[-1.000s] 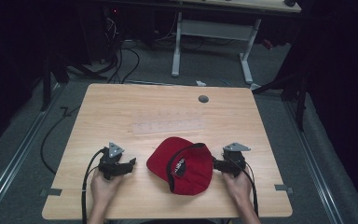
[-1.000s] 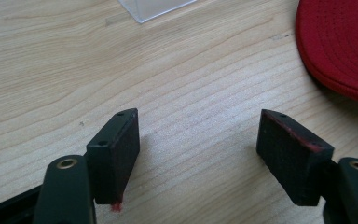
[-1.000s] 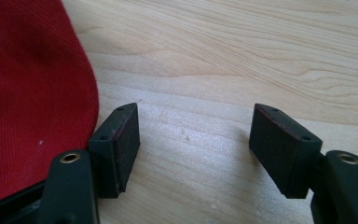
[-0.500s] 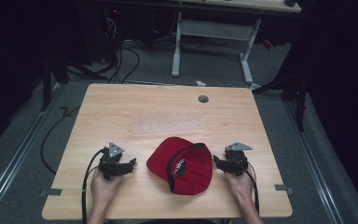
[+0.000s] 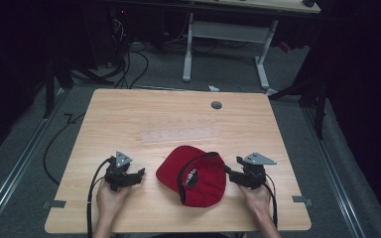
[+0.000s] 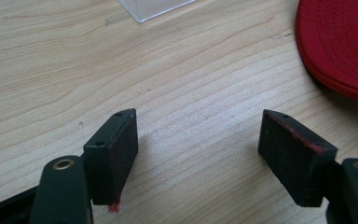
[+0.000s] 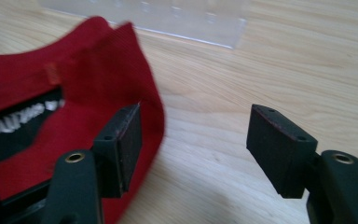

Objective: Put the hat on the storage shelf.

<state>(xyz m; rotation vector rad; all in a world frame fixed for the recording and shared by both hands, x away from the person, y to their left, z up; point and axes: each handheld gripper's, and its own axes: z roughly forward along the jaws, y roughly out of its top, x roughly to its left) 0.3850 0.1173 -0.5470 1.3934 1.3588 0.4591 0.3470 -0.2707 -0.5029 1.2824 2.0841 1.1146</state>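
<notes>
While the red cap (image 5: 193,174) is lying upside down near the front edge of the surface (image 5: 129,114), the right gripper (image 5: 230,174), its jaws just reopened beside the cap's rim, and the left gripper (image 5: 140,174), are seen released.

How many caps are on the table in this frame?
1. A single red cap lies upside down near the table's front edge, between the left claw and the right claw; its brim points toward the left claw.
</notes>
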